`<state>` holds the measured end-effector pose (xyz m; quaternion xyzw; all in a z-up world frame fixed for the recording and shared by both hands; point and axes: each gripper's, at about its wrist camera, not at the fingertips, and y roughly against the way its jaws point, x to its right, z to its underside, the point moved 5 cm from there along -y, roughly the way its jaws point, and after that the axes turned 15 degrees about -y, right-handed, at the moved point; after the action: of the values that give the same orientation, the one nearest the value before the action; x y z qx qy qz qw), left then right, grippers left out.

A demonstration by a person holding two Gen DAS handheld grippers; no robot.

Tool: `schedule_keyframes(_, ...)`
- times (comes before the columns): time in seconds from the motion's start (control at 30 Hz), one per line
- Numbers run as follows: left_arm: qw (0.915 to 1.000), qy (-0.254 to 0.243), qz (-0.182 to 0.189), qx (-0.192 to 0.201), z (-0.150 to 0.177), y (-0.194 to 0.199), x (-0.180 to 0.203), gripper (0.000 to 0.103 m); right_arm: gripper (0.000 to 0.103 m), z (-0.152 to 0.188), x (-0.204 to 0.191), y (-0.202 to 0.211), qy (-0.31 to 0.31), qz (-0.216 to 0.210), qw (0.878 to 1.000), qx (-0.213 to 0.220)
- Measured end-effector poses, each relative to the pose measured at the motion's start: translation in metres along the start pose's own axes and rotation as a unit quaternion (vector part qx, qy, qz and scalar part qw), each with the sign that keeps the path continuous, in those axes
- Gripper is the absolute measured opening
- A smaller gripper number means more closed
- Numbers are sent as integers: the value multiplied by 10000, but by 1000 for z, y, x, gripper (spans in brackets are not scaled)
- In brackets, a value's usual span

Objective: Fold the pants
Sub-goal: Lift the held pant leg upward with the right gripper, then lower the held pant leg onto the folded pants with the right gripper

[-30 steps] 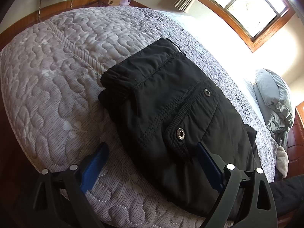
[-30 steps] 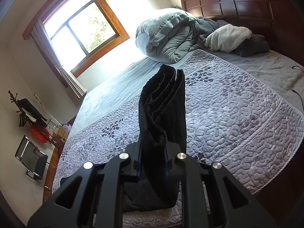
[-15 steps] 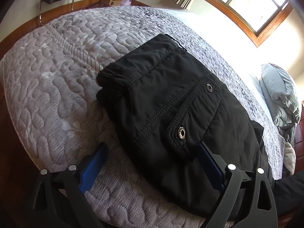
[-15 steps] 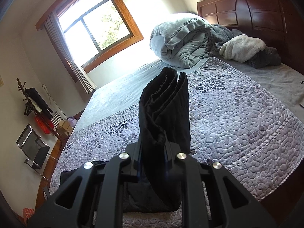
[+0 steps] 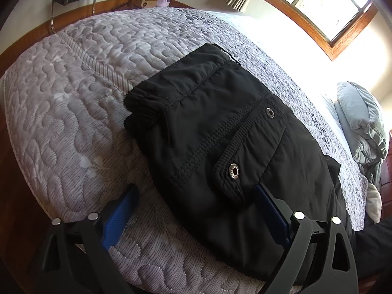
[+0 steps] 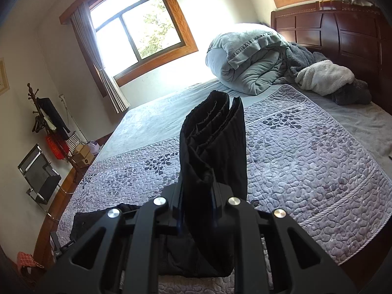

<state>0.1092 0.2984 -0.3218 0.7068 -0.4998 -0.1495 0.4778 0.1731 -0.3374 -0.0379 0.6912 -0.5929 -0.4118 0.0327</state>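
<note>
The black pants [image 5: 220, 142] lie partly folded on the quilted bed, waistband and a snap pocket facing up. My left gripper [image 5: 196, 201] is open, its blue fingers [image 5: 120, 210] spread over the near edge of the pants, one over the quilt, one over the cloth. My right gripper [image 6: 197, 191] is shut on the stacked leg ends of the pants [image 6: 213, 142], which stand up from between its fingers above the bed. The waist part lies low at the left in the right wrist view [image 6: 93, 218].
The grey quilt [image 5: 73, 103] covers the bed, whose edge runs close below both grippers. A rolled grey duvet [image 6: 247, 61] and blankets sit by the dark headboard [image 6: 343, 31]. A chair [image 6: 39, 174] and coat rack stand by the wall.
My right gripper has lifted and tilted upward with the leg ends, showing more of the window and headboard. My left gripper has shifted slightly and stays open.
</note>
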Motion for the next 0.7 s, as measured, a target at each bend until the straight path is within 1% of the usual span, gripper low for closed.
schedule_keyframes(0.43, 9999, 46, 104, 43, 3, 4, -3, 95, 16, 13, -35, -13, 416, 41, 9990, -143)
schedule_keyframes(0.7, 9997, 106, 199, 85, 4, 6, -4, 95, 16, 24, -50, -25, 626, 103, 9975, -296)
